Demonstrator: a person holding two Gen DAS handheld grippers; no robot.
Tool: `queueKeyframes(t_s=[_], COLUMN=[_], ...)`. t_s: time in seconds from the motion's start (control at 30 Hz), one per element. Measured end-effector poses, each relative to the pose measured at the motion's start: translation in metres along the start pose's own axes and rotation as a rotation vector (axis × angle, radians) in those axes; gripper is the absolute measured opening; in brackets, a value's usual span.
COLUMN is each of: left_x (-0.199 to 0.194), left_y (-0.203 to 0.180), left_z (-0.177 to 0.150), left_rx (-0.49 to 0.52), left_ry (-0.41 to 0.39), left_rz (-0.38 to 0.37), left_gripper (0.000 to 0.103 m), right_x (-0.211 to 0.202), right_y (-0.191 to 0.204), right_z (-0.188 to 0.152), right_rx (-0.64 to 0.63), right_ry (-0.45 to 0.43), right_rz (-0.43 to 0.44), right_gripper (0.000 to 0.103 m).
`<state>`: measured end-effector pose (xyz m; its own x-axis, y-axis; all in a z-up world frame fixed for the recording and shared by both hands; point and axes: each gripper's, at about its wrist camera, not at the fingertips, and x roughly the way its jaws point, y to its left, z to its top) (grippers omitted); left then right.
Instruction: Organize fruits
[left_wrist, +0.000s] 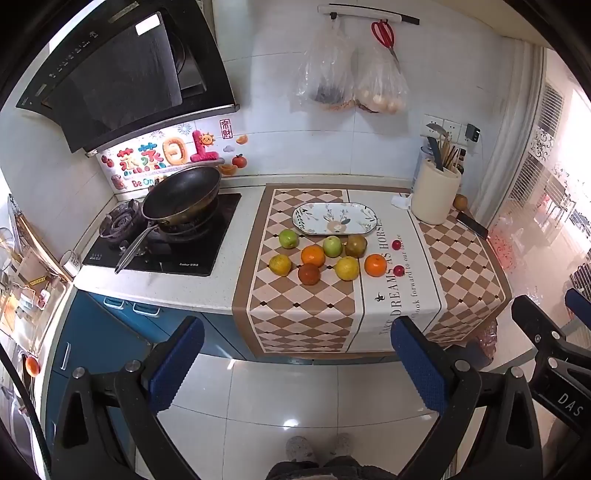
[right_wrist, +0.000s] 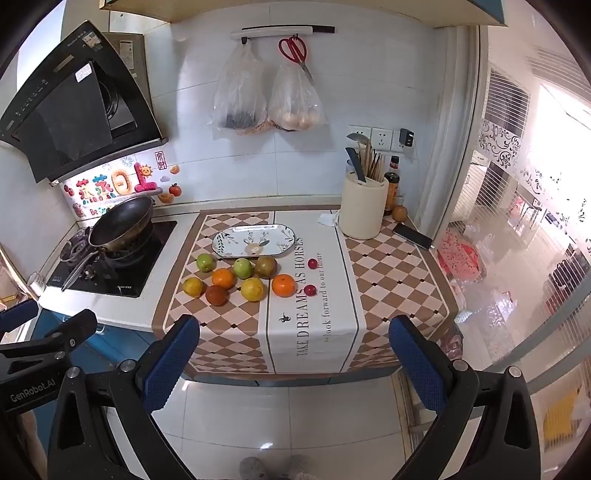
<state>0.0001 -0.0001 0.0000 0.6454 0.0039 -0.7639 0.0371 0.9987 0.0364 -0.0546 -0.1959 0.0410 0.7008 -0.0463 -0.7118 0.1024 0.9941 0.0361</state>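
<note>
Several fruits lie on the checkered cloth (left_wrist: 306, 306): green apples (left_wrist: 288, 238) (left_wrist: 332, 246), oranges (left_wrist: 313, 255) (left_wrist: 375, 265), yellow citrus (left_wrist: 347, 268) (left_wrist: 280, 264), a dark red fruit (left_wrist: 308, 274), a brown pear (left_wrist: 356, 244) and two small red fruits (left_wrist: 398, 270). An empty floral oval plate (left_wrist: 334, 218) sits behind them. The plate (right_wrist: 254, 240) and an orange (right_wrist: 283, 285) also show in the right wrist view. My left gripper (left_wrist: 295, 365) and right gripper (right_wrist: 293, 363) are open and empty, held back over the floor short of the counter.
A gas stove with a black wok (left_wrist: 181, 195) is left of the cloth. A cream utensil holder (left_wrist: 436, 195), a phone (right_wrist: 412, 236) and sauce bottles (right_wrist: 391, 188) stand at the back right. Bags and red scissors (right_wrist: 293, 50) hang on the wall.
</note>
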Motion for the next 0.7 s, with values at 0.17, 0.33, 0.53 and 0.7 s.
queueKeyframes(t_s=[0.17, 0.33, 0.53, 0.7], left_x=[0.0000, 0.0001, 0.0001, 0.0000], left_y=[-0.0002, -0.0005, -0.0006, -0.0005], left_z=[0.0000, 0.0001, 0.0000, 0.0000], left_rx=[0.000, 0.001, 0.001, 0.000], left_ry=[-0.001, -0.001, -0.003, -0.002], left_rz=[-0.001, -0.001, 0.000, -0.002], left_gripper=[0.103, 0.103, 0.103, 0.103], right_x=[0.0022, 0.0029, 0.0036, 0.0022], right_y=[-0.0006, 0.0012, 0.0019, -0.0025], right_z=[0.0016, 0.0023, 0.0029, 0.0000], right_rx=[-0.003, -0.002, -0.004, -0.004], right_ry=[-0.002, -0.002, -0.002, -0.003], right_rz=[-0.002, -0.003, -0.003, -0.002], right_gripper=[0.103, 0.103, 0.103, 0.103])
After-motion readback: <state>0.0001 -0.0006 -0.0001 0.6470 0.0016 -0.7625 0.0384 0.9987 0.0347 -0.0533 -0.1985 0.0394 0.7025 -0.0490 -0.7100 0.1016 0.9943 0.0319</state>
